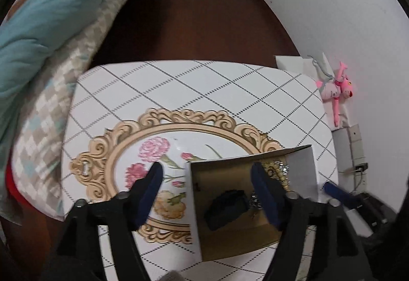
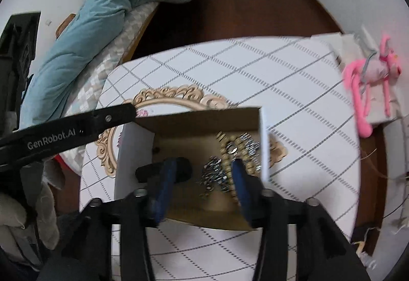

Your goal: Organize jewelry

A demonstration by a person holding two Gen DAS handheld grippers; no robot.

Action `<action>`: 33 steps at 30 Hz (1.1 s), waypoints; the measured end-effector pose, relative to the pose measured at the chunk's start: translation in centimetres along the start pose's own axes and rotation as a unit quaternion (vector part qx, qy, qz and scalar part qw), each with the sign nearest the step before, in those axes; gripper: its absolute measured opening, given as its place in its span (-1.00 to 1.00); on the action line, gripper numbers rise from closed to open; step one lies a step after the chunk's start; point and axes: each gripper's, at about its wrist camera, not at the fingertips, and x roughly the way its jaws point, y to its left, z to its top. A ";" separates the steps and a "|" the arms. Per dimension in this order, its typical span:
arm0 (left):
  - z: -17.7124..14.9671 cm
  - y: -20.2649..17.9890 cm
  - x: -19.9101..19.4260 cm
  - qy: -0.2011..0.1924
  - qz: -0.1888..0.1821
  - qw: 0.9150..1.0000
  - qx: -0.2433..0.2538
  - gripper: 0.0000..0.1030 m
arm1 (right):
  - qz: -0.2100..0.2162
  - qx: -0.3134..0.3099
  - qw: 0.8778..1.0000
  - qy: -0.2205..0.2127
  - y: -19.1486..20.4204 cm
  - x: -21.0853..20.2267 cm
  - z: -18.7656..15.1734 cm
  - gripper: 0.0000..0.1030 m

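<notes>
Right wrist view looks straight down into an open cardboard box (image 2: 194, 142) sitting on the near right part of a white patterned table (image 2: 294, 91). On the box floor, toward its right wall, lies a tangle of jewelry (image 2: 236, 153): a beaded gold-toned strand mixed with silvery chain or crystal pieces. To the left of that pile rests a dark, blocky object (image 2: 184, 165) whose nature I cannot make out.

The right gripper (image 2: 203, 176) hangs over the box with its jaws spread wide and nothing between them; the right finger is over the beads, the left one over the dark object. In the left wrist view the left gripper (image 1: 207, 178) is also wide open and holds nothing, straddling the box's left wall, with one finger outside above the table's flower print and the other inside the box (image 1: 230, 204).

Risks, as I judge them: the strands look intertwined, so closing on one could drag the whole jewelry (image 1: 278, 173) heap up and spill it over the low wall. The box looks light and nothing grips it, so a snagged chain or a nudge from a finger could slide or tip it. Thin links may also slip from wide pads. The two tools work close together and could knock one another.

Beyond the table are a dark wooden floor (image 2: 255, 7), a bed with a teal quilt (image 2: 115, 14) at far left, and a pink plush toy (image 2: 370, 84) at right.
</notes>
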 end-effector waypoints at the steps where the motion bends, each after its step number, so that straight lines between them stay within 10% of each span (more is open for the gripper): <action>1: -0.3 0.1 -0.2 -0.008 0.008 1.000 0.001 0.57 | -0.017 -0.004 1.000 -0.005 -0.1 -0.3 -0.2 0.19; 5: -2.4 0.6 -0.6 -0.031 0.037 0.999 0.001 1.00 | -0.081 -0.020 0.996 -0.015 -0.5 -0.9 -1.4 0.84; 9: -4.7 1.1 -0.7 -0.044 0.053 0.998 -0.010 1.00 | -0.108 -0.026 0.994 -0.007 -1.2 -0.5 -2.8 1.00; 19: -8.2 0.7 -2.6 -0.059 0.080 0.995 -0.020 1.00 | -0.140 -0.024 0.989 -0.032 -1.0 -1.8 -4.2 1.00; 33: -14.0 -2.5 -14.8 -0.159 0.089 0.983 -0.011 1.00 | -0.145 -0.019 0.978 -0.146 2.2 -15.5 -9.4 1.00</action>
